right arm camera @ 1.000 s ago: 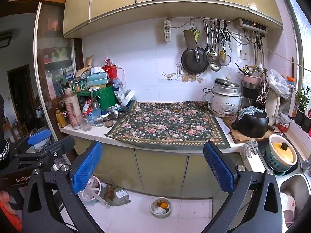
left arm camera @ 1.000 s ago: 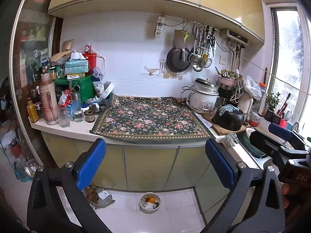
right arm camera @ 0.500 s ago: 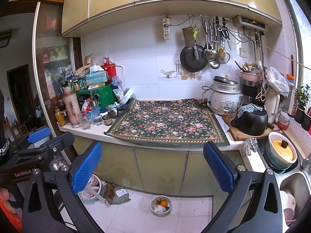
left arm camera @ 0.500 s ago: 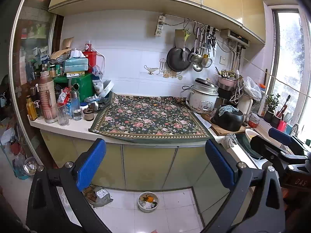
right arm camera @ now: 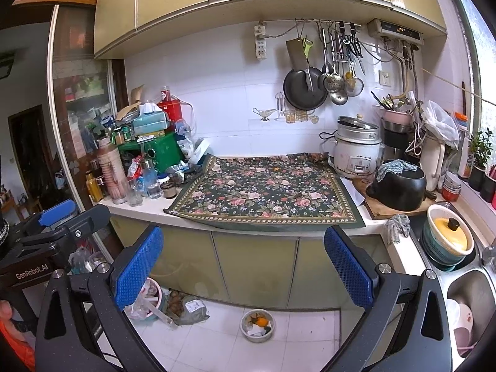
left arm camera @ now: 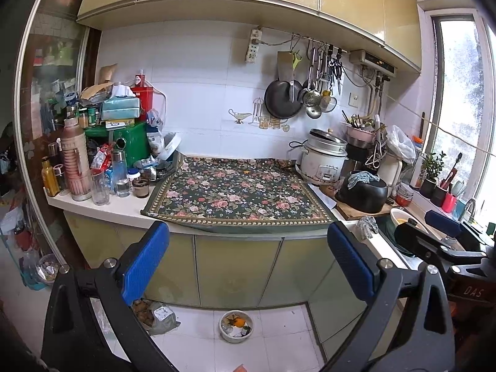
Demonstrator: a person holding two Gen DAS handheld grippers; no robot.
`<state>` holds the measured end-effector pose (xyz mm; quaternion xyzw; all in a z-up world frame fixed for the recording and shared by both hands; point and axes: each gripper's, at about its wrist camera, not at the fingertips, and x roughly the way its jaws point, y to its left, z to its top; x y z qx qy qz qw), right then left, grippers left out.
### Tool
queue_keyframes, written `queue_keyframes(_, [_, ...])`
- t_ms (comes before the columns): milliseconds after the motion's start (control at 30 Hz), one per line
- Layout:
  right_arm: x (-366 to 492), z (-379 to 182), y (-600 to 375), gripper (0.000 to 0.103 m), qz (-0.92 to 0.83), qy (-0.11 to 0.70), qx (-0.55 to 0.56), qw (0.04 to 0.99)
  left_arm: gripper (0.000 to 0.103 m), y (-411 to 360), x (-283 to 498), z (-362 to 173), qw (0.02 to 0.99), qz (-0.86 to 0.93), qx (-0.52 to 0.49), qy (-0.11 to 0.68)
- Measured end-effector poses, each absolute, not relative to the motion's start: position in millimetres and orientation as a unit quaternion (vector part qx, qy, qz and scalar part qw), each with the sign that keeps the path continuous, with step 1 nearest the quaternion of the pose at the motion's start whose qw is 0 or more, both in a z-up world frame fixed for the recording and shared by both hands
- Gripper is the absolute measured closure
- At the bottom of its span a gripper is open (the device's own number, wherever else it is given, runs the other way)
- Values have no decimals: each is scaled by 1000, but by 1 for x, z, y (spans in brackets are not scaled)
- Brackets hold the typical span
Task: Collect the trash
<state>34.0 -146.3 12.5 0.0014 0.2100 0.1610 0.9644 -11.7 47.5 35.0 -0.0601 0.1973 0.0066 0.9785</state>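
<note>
Counting from both cams: two grippers, left gripper (left arm camera: pixel 248 263) and right gripper (right arm camera: pixel 245 266), both spread wide, nothing between blue pads. One floral cloth (right arm camera: pixel 263 192) on counter, one rice cooker (right arm camera: pixel 356 152), one black pot (right arm camera: pixel 396 189). Trash on floor by cabinets: one bowl (right arm camera: pixel 258 325) with orange peel, probably, plus one crumpled bag (right arm camera: pixel 186 308) just left. Readable: "GenRobot.AI" on left gripper body, "DAS" on right.
</note>
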Motion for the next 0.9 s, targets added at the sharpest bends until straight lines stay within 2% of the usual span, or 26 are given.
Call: queue_keyframes(900, [60,7,-142,0,169,220,1,961,1,45,26,29,974,-2,-59,218])
